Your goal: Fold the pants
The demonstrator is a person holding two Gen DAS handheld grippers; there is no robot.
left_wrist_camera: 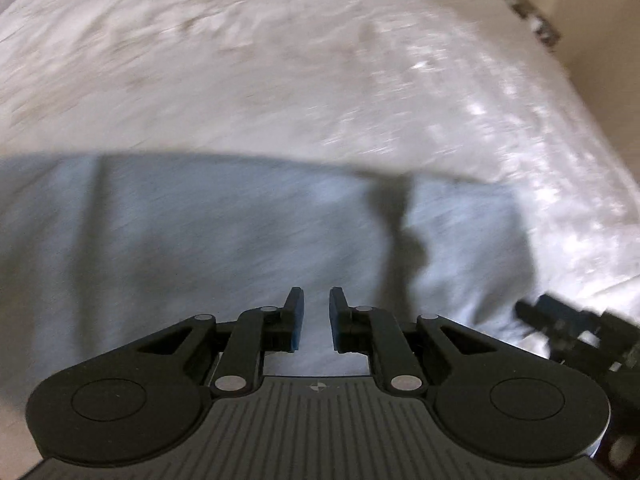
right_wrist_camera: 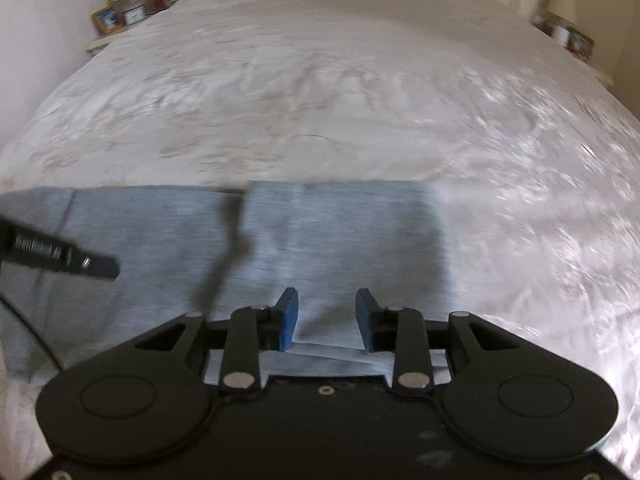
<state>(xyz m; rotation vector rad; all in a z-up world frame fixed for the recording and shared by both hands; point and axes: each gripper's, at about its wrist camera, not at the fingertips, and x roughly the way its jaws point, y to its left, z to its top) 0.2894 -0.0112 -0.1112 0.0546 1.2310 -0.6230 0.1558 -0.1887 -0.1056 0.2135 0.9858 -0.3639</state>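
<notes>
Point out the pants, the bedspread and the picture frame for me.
pants point(right_wrist_camera: 340, 232): right wrist view, folded grey top layer.
bedspread point(right_wrist_camera: 320, 100): right wrist view, bare middle.
picture frame point(right_wrist_camera: 107, 19): right wrist view, its front, on the left nightstand.

Two fisheye views, each from a hand-held gripper, look steeply down and forward over a bed point(right_wrist_camera: 320, 92). Both sit close above the same grey pants point(left_wrist_camera: 200, 232), left view beside the right.
</notes>
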